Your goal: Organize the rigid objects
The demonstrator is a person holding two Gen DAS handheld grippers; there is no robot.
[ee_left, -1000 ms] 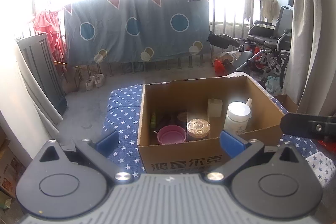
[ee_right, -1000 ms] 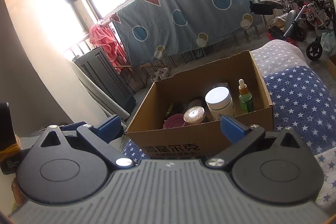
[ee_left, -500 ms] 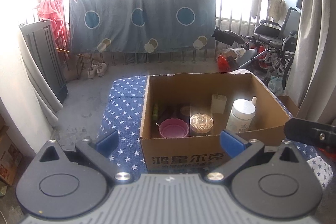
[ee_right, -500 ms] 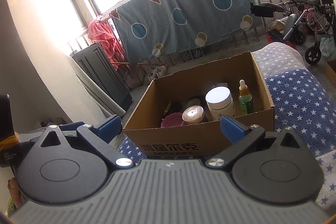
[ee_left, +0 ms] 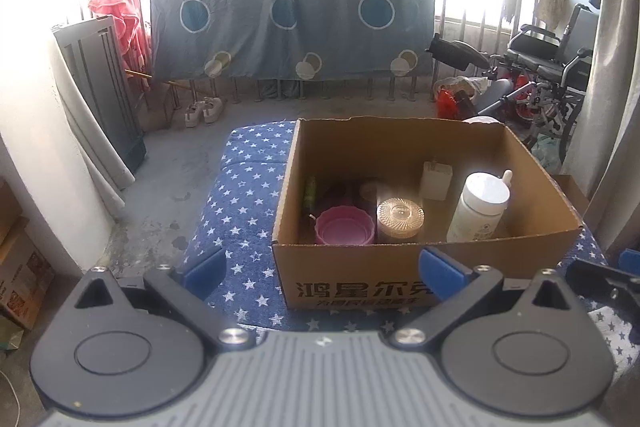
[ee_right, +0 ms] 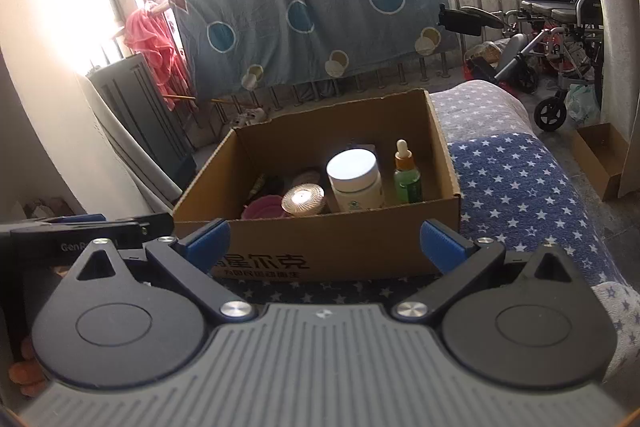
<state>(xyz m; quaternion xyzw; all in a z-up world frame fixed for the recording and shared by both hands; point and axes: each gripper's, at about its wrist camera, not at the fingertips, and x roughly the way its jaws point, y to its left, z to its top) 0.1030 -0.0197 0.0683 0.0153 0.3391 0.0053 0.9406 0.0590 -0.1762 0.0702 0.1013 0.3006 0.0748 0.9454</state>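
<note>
Cardboard box at frame centre on star-print blanket, holding white jar, pink bowl, green dropper bottle | left gripper fingers spread, empty | right gripper likewise.

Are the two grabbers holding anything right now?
No. The left gripper and the right gripper are both open and empty, in front of the cardboard box; the white jar sits inside untouched.
</note>
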